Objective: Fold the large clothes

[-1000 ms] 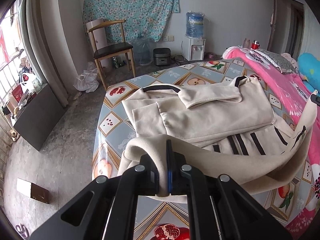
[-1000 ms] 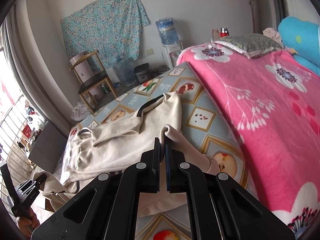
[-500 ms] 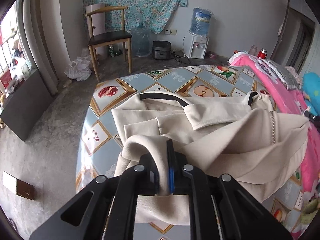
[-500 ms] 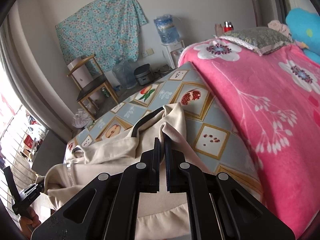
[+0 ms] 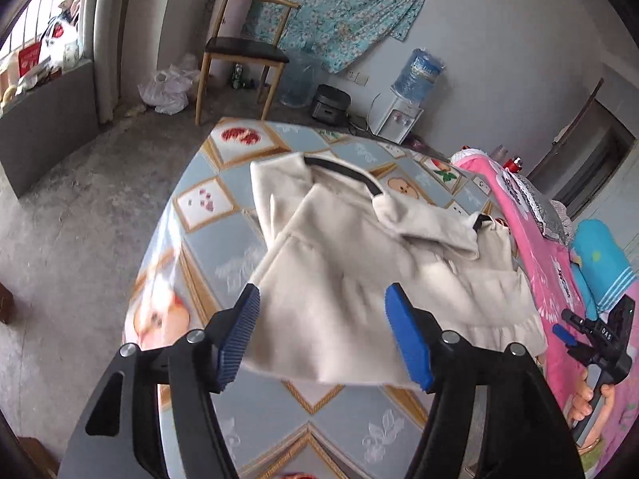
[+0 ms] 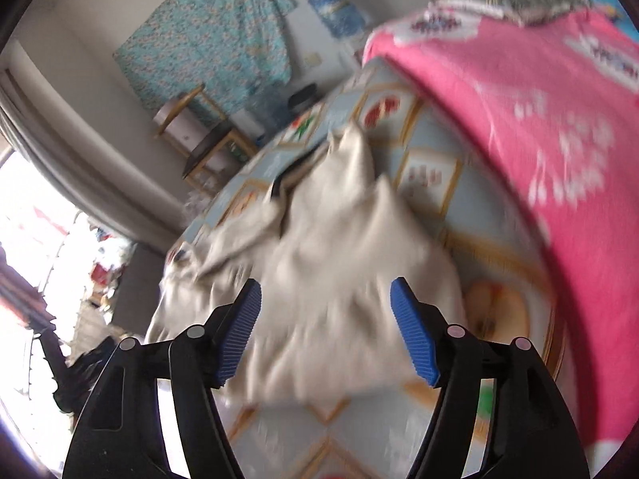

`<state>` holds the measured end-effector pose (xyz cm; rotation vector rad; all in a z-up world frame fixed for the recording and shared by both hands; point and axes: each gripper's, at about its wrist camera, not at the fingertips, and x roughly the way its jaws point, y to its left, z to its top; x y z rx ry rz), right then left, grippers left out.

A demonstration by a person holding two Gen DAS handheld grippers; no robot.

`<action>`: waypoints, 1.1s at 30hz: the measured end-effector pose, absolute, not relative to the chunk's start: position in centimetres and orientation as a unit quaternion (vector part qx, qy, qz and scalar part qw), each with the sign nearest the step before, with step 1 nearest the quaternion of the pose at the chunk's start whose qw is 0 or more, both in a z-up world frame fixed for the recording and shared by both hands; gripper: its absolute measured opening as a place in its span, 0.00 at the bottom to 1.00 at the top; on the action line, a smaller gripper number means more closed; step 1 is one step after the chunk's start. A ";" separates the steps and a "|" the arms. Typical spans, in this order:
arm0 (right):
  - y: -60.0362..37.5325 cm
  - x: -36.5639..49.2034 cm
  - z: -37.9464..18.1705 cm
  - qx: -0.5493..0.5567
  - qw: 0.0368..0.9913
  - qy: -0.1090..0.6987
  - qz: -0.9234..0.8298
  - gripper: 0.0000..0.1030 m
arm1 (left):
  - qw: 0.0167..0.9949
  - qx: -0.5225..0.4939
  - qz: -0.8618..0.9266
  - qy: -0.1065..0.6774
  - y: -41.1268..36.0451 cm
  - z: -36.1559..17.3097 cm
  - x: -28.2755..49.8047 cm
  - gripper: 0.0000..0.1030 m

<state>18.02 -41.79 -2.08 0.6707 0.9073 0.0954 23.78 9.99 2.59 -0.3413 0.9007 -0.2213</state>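
Note:
A cream garment with black trim (image 5: 359, 263) lies folded over on the fruit-patterned bed cover (image 5: 223, 239). My left gripper (image 5: 323, 331) is open and empty, its blue pads just above the garment's near edge. In the blurred right wrist view the same garment (image 6: 339, 279) lies on the cover, and my right gripper (image 6: 325, 327) is open and empty above its near edge. The right gripper also shows at the far right of the left wrist view (image 5: 599, 339), in a hand.
A pink floral blanket (image 6: 539, 119) covers the bed beside the garment, with a blue pillow (image 5: 599, 255) on it. A wooden chair (image 5: 243, 48), a water dispenser (image 5: 403, 119), a rice cooker (image 5: 329, 103) and a grey cabinet (image 5: 40, 119) stand on the floor beyond.
Both grippers have opened and let go of the garment's edge, which has dropped onto the folded pile. Both grippers have pulled back a little.

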 end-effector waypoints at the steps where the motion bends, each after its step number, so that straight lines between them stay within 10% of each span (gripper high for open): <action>1: -41.7 17.2 -2.9 0.328 0.833 0.444 0.041 0.64 | 0.876 -0.176 -0.109 0.436 10.2 1.9 22.9 0.62; 17: -43.7 16.6 -8.2 0.506 0.753 0.420 0.006 0.66 | 0.768 -0.445 -0.092 0.452 12.6 -6.6 23.8 0.62; 26: -43.2 18.8 -8.4 0.540 0.750 0.382 -0.013 0.68 | 0.801 -0.396 -0.033 0.449 10.8 -5.3 25.4 0.61; 33: -42.5 18.2 -8.6 0.528 0.765 0.361 -0.073 0.44 | 0.849 -0.253 0.041 0.461 7.6 -4.3 26.6 0.34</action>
